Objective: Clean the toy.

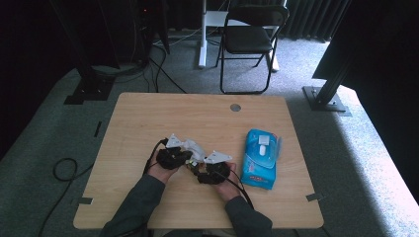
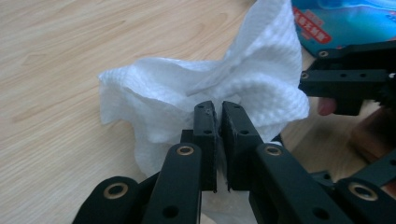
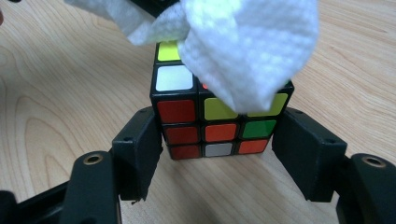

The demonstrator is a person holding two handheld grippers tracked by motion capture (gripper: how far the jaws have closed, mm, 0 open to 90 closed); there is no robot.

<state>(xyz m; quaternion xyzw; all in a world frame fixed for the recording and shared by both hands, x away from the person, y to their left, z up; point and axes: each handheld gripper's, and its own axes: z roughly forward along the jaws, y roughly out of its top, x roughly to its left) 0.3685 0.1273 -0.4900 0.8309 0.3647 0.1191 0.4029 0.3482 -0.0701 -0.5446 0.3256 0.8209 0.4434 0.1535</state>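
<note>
My left gripper (image 2: 218, 109) is shut on a crumpled white wipe (image 2: 210, 79), pinching its lower fold between the pads. The wipe (image 3: 243, 51) drapes over the top right of a Rubik's cube (image 3: 219, 133) that stands on the wooden table. My right gripper (image 3: 219, 140) has one jaw against each side of the cube's lower rows, holding it. In the high view both grippers meet at the table's middle front, the left gripper (image 1: 184, 154) with the wipe (image 1: 193, 146), the right gripper (image 1: 201, 170) just below it.
A blue pack of wet wipes (image 1: 261, 158) lies to the right of my hands. The table (image 1: 148, 113) has a round grey grommet (image 1: 235, 107) near its far edge. A black folding chair (image 1: 249, 39) stands beyond the table; cables lie on the carpet at left.
</note>
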